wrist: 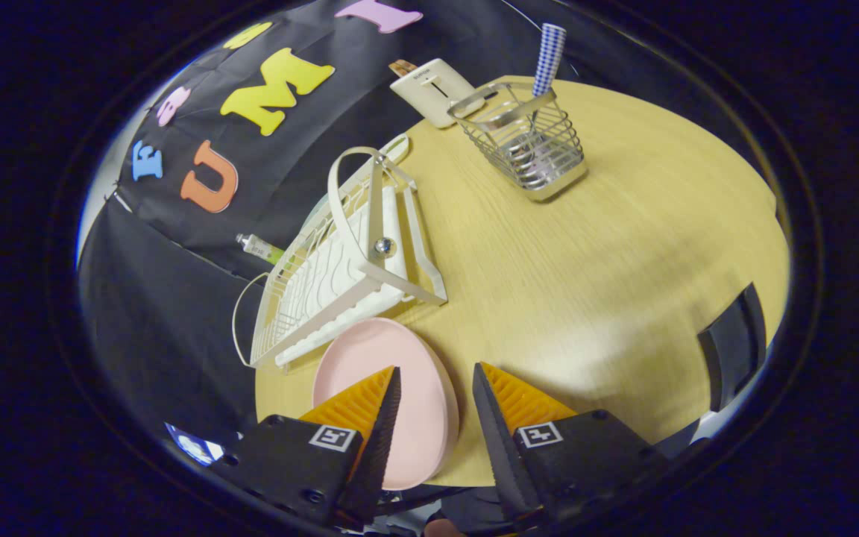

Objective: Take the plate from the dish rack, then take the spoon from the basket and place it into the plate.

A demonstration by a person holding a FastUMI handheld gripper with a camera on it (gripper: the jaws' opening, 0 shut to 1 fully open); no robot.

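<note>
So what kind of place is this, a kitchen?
Probably a pretend kitchen corner in a booth. A white dish rack, a pink plate and a wire basket sit on a wooden table, with black cloth behind. The tool is open.

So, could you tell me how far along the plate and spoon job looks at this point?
Done: the pink plate is out of the white dish rack and lies on the wooden table beside it. In hand: nothing gripped; the gripper is open, its fingers straddling the plate's edge. Left: the spoon with the checked handle stands in the wire basket beyond the fingers, yet to be fetched and laid in the plate.
</note>
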